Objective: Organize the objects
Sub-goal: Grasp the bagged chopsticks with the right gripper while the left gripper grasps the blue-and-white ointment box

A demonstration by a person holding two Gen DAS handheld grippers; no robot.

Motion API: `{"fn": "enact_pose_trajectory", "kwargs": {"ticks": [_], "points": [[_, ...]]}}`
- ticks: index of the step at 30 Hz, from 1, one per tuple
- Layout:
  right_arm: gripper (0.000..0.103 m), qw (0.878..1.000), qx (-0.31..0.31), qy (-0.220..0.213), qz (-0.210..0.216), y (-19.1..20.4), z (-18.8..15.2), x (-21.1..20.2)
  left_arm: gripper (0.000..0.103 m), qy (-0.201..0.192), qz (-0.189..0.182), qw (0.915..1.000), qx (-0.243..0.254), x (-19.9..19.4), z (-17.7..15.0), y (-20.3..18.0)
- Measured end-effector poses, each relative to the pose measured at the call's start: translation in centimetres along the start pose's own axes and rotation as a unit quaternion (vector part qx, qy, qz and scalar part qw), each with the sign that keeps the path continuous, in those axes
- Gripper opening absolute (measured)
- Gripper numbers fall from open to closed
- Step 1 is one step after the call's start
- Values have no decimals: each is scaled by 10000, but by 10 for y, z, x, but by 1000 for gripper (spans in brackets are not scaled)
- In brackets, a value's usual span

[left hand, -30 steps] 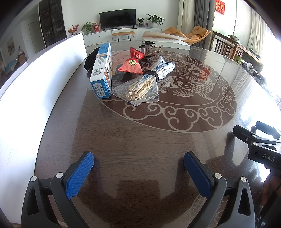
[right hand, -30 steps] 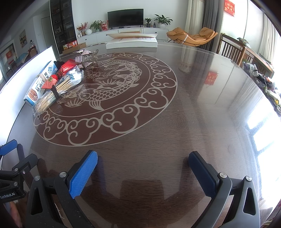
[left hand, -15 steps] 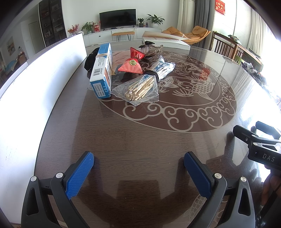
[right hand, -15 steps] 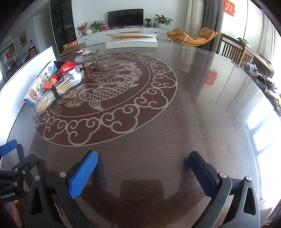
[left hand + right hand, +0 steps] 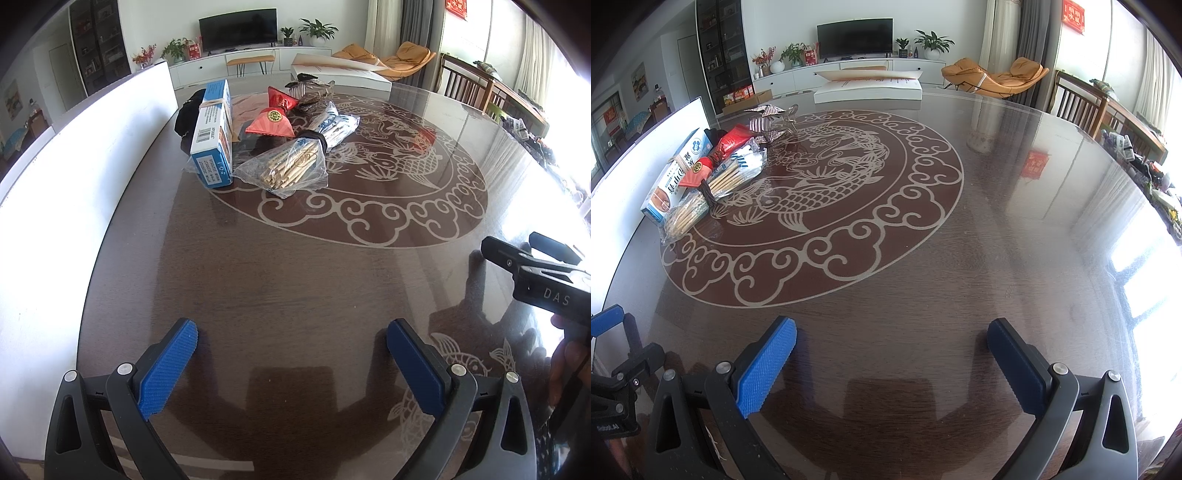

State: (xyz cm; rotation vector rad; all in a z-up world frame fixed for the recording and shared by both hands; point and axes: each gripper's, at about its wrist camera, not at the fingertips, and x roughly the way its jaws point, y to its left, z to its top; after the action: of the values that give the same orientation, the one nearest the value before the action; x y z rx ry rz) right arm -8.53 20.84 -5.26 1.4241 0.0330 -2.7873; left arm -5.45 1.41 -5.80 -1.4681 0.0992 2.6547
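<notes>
A pile of objects lies at the far left of the round dark table: a blue and white box, a clear bag of wooden sticks, a red fan-shaped packet, a second red packet, a white and blue packet and a black item. The pile also shows in the right wrist view, with the box and the sticks. My left gripper is open and empty, well short of the pile. My right gripper is open and empty over bare table.
A white board stands along the table's left edge. A flat white box lies at the far edge. A small dark ornament stands behind the pile. Wooden chairs stand at the right. The right gripper's body shows at the right.
</notes>
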Motion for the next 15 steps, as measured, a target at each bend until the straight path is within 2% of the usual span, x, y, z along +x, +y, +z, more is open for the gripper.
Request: {"fn": "enact_pose_trajectory", "kwargs": {"ticks": [6, 11, 12, 15], "points": [[103, 10000, 2, 2, 1, 0, 0, 0, 103, -157, 5, 9999, 4, -20, -33, 12], [103, 9998, 93, 149, -18, -1, 5, 2, 103, -293, 82, 9995, -113, -24, -41, 20], [103, 9994, 189, 257, 98, 0, 11, 3, 103, -319, 86, 9994, -119, -25, -42, 20], [101, 9941, 541, 376, 866, 16, 38, 6, 103, -383, 107, 9991, -145, -26, -44, 19]]}}
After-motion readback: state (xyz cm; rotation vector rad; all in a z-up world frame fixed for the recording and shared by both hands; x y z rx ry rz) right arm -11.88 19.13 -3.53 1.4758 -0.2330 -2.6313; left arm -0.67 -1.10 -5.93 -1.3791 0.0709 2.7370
